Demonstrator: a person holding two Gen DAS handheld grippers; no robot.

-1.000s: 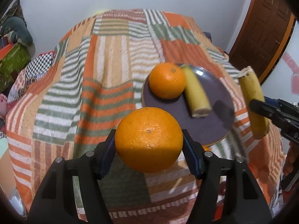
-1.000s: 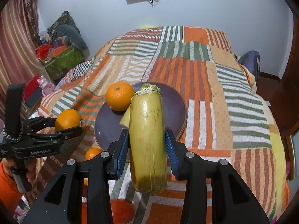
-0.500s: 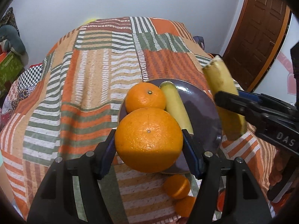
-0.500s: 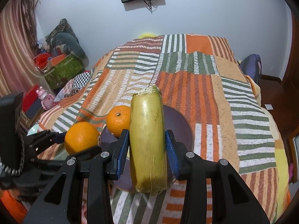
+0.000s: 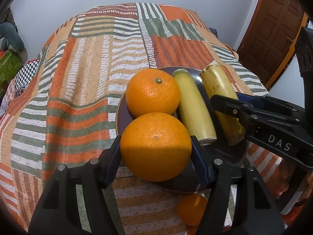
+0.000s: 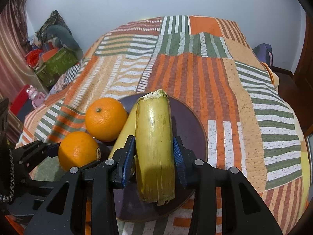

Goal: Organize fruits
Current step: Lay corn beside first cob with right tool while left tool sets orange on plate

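On the left, the left claw (image 5: 156, 146) is holding a big orange (image 5: 155, 146) between its blue pads, which are pressing on both sides of the fruit. This orange is hanging over the near edge of a dark plate (image 5: 119, 115) that is lying on a bed with a striped patchwork bedcover (image 5: 88, 74). Just behind it, a second orange (image 5: 152, 95) is sitting on the plate, and the two seem to be touching or nearly so. To the right of that one, a yellow cut stalk piece (image 5: 192, 107) is lying on the plate, leaning along the orange. Further right, the right claw (image 6: 154, 157) is gripping another stalk piece (image 6: 154, 146) at its middle, narrow and firm, with the length pointing away from the camera, above the plate. Below the plate's near rim, a small orange fruit (image 5: 191, 208) is showing, partly hidden by the left claw.
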